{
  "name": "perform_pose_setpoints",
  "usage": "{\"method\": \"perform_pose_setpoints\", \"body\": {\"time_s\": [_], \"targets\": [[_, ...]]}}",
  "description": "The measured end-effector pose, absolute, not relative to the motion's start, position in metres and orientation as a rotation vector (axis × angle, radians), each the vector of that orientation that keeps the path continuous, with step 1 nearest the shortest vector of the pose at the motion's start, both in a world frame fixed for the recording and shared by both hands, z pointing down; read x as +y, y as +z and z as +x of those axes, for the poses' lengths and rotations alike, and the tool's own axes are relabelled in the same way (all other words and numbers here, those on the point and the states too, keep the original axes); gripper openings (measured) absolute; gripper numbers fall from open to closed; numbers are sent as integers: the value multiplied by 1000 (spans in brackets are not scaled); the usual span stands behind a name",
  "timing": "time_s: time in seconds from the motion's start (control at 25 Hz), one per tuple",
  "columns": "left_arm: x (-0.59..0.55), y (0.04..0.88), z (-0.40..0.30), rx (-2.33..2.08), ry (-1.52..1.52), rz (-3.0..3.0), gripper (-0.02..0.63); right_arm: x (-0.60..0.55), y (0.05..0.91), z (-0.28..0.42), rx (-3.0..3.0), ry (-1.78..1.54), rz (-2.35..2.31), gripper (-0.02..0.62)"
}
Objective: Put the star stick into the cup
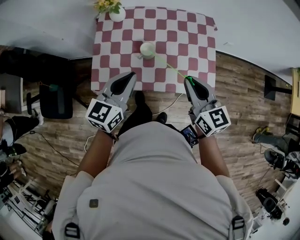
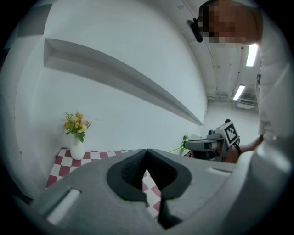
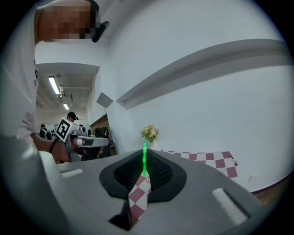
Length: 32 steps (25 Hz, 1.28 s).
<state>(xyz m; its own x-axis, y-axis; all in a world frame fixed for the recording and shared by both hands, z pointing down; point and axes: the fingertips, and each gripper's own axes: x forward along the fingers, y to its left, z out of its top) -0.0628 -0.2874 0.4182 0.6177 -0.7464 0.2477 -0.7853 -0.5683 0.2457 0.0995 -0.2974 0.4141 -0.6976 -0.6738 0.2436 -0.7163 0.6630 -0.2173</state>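
Note:
A pale cup (image 1: 147, 49) stands upright near the middle of the red-and-white checked table (image 1: 197, 33). My right gripper (image 1: 188, 79) hovers over the table's near right edge, shut on a thin green star stick (image 1: 174, 70) that slants up-left toward the cup. In the right gripper view the stick (image 3: 144, 161) stands pinched between the closed jaws of the right gripper (image 3: 144, 155). My left gripper (image 1: 130, 75) hangs at the table's near edge left of it, shut and empty. In the left gripper view the left gripper (image 2: 147, 154) has its tips touching, with the right gripper (image 2: 187, 145) off to the right.
A white vase of yellow flowers (image 1: 112, 10) stands at the table's far left corner, also seen as the vase (image 2: 77, 149). A black chair (image 1: 56, 101) stands left of the table on the wooden floor. Bags and gear (image 1: 276, 159) lie to the right. A white wall runs behind the table.

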Motion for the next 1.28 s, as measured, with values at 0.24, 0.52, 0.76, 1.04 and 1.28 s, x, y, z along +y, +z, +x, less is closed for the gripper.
{"method": "perform_pose_setpoints", "body": {"time_s": [0.24,0.52,0.76,1.04,1.28], "targets": [[-314,432,-78,-1197,184,2500,3,-323,434,83,-2686,477,1146,28],[-334,452,-91,-1152,210,2472,3,-343,460,70,-2620,523,1140,28],[-350,467,-104,-1124,235,2461,3,-356,483,61,-2558,582,1145,28],[-367,483,-115,-1099,263,2443,3,-373,509,50,-2495,629,1138,28],[-379,491,-125,-1075,252,2407,3,-385,525,35,-2453,644,1114,29]]}}
